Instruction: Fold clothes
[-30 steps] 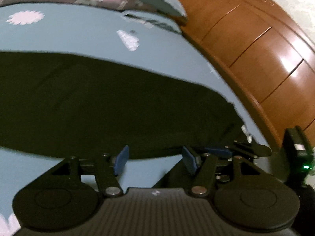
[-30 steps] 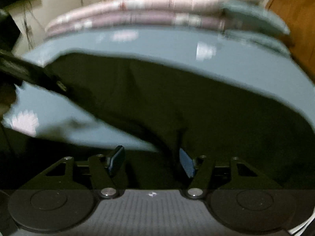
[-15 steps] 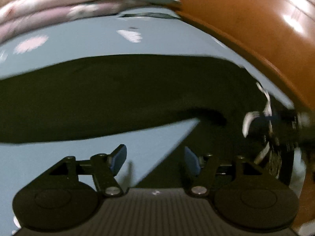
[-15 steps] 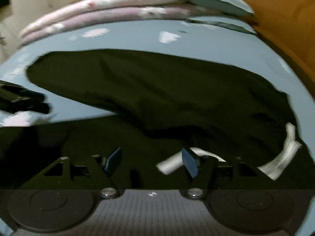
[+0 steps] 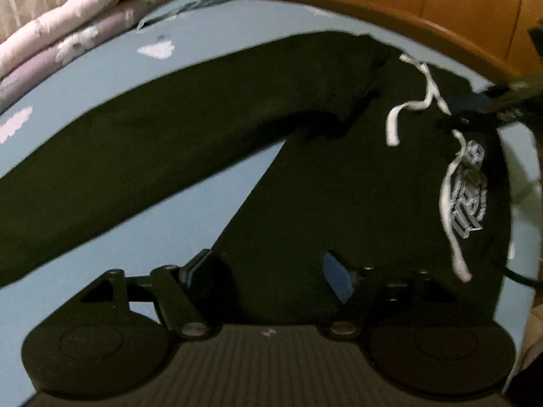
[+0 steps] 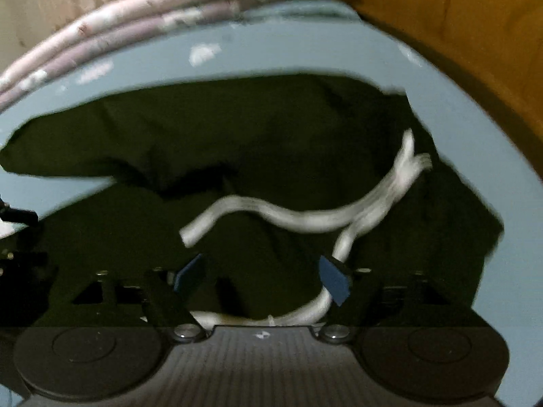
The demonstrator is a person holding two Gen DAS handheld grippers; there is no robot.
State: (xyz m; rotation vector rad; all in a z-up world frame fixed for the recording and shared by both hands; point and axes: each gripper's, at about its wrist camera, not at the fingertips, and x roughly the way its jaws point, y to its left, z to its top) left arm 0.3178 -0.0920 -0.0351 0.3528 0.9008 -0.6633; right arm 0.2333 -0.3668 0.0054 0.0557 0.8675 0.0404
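The dark trousers (image 5: 356,186) lie spread on the blue bedsheet (image 5: 169,230), white drawstring (image 6: 305,217) toward three o'clock. The left gripper (image 5: 268,271) and right gripper (image 6: 261,278) have just been opening; both stand apart, clamping nothing.

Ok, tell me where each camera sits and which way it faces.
Left wrist: on the left gripper, angled down across black trousers toward the wooden bed frame; own open fingers show, the right gripper at far right.
Right wrist: on the right gripper, angled down at the white drawstring; own open fingers show.
Shared: trousers, drawstring, blue sheet, folded quilts.
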